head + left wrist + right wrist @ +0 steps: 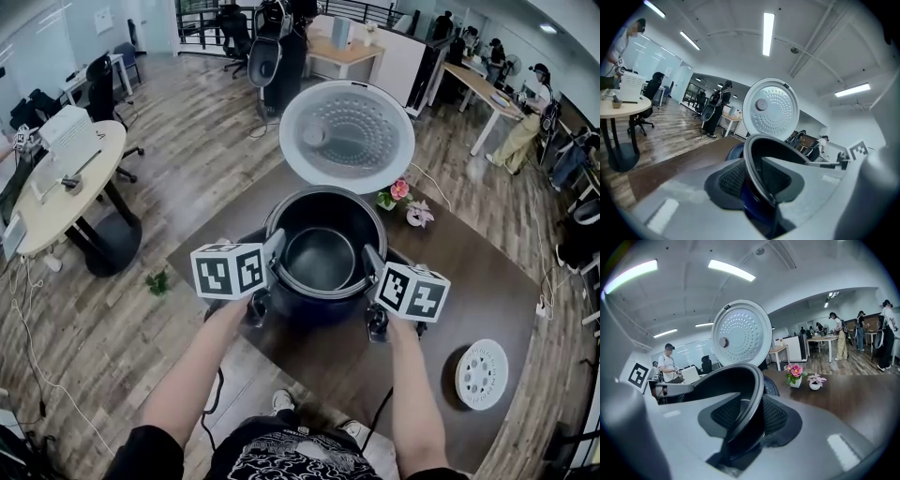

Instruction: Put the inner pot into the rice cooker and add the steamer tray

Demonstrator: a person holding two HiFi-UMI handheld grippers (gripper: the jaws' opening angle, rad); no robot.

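the dark brown wooden counter (469, 291) runs slantwise, and the dark blue round rice cooker (314, 311) stands close to its near edge, just in front of the person, with bare counter open to the right and beyond. the cooker's round white perforated lid (347, 136) is swung up on the far side, so the mouth is free from above and from both flanks. two small white pots of pink flowers (405, 202) sit near the cooker's far right side, apart from it. the white round perforated steamer tray (481, 373) lies flat near the counter's right-hand near edge, well apart from the cooker and from both arms. off the counter, a round beige table (56, 192) and office chairs stand on the wood floor to the left, and a small green plant (157, 279) is on the floor beside the counter's left corner. the black round metal inner pot (321, 258) is in the cooker's mouth, level, its dark inside empty; whether it is fully seated cannot be told. the left tongs (274, 251) pinch its rim on the left side, pads either side of the thin wall, blue body showing below. the right tongs (373, 262) pinch the rim opposite in the same way.
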